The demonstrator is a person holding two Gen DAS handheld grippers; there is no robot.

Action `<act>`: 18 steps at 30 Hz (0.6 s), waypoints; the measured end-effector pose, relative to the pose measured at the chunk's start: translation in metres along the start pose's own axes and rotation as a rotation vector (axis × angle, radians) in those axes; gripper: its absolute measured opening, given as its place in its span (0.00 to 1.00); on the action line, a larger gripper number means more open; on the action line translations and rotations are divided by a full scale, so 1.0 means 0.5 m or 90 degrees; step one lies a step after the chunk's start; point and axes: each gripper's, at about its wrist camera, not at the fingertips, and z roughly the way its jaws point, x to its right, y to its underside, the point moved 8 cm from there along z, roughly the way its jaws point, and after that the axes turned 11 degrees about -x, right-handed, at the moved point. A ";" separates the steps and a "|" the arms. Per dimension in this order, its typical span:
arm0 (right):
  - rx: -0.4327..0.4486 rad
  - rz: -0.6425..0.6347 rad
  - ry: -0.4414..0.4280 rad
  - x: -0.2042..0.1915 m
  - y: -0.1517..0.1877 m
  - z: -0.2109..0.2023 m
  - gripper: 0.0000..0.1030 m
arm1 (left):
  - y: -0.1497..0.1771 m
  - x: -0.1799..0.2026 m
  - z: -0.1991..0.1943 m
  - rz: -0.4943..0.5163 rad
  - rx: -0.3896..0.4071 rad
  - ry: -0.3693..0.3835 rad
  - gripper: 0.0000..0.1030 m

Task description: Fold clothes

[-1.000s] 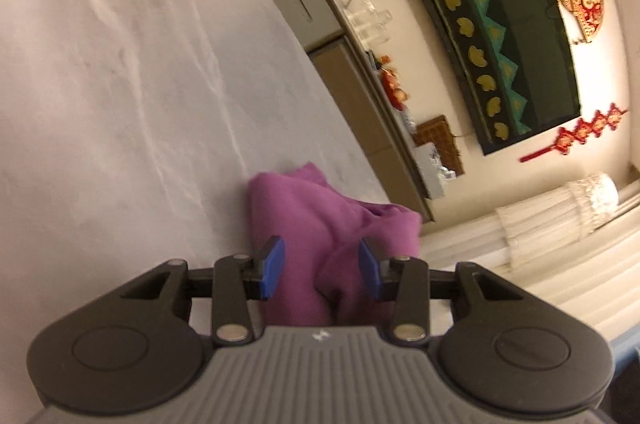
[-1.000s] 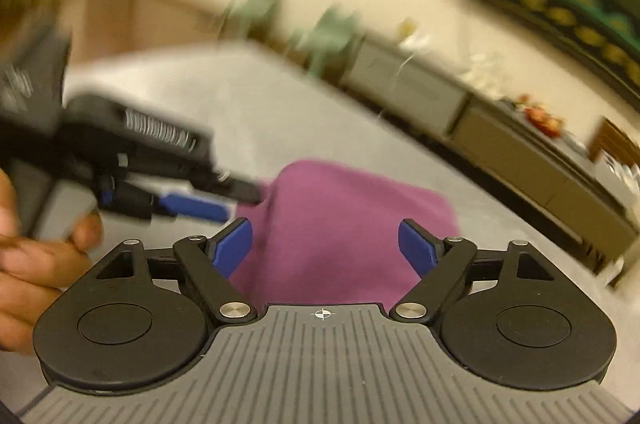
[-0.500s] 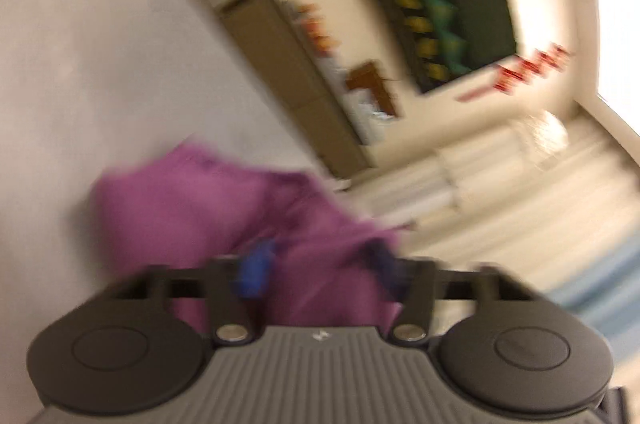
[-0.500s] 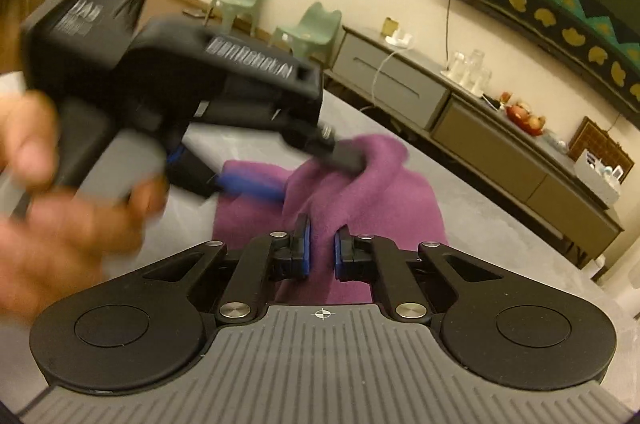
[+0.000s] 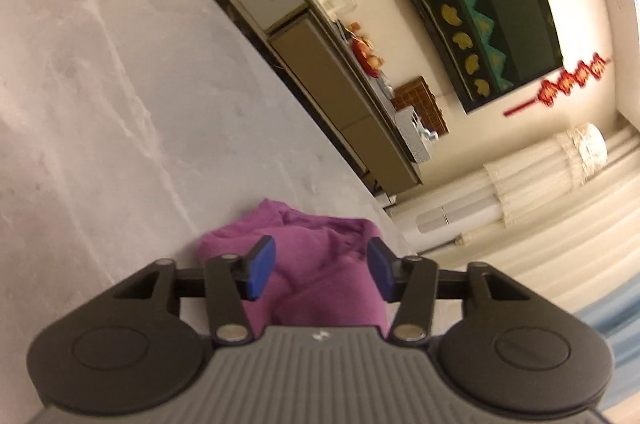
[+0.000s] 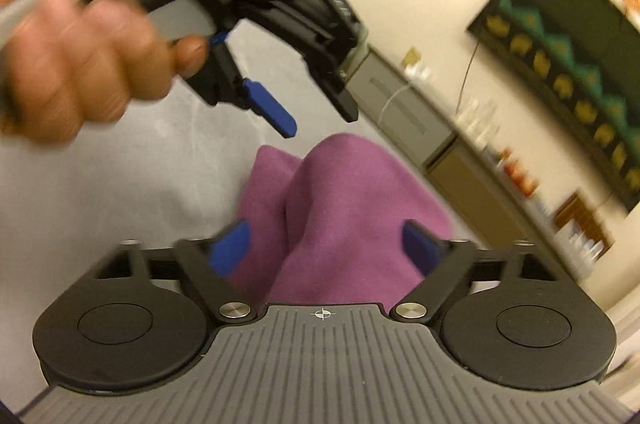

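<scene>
- Currently both sets of jaws are opening, nothing pinched: left gripper (image 5: pixel 318 266), right gripper (image 6: pixel 326 246)
- Expect the purple garment (image 6: pixel 340 199) to be light, soft and limp; pinch its raised fold

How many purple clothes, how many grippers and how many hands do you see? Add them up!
Purple cloth: 1
Grippers: 2, the left gripper and the right gripper, both with jaws opening, cloth between them
Hand: 1, holding the left gripper
Total: 4
</scene>
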 end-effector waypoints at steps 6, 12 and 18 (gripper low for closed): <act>0.062 0.087 -0.008 -0.012 0.039 -0.104 0.70 | 0.058 0.035 0.042 0.023 -0.062 -0.032 0.58; 0.032 0.023 -0.070 -0.104 0.056 -0.081 0.52 | 0.074 0.026 0.098 0.047 -0.053 -0.077 0.64; -0.073 0.088 -0.105 -0.075 0.068 0.020 0.19 | 0.053 0.042 0.117 0.102 -0.012 -0.037 0.21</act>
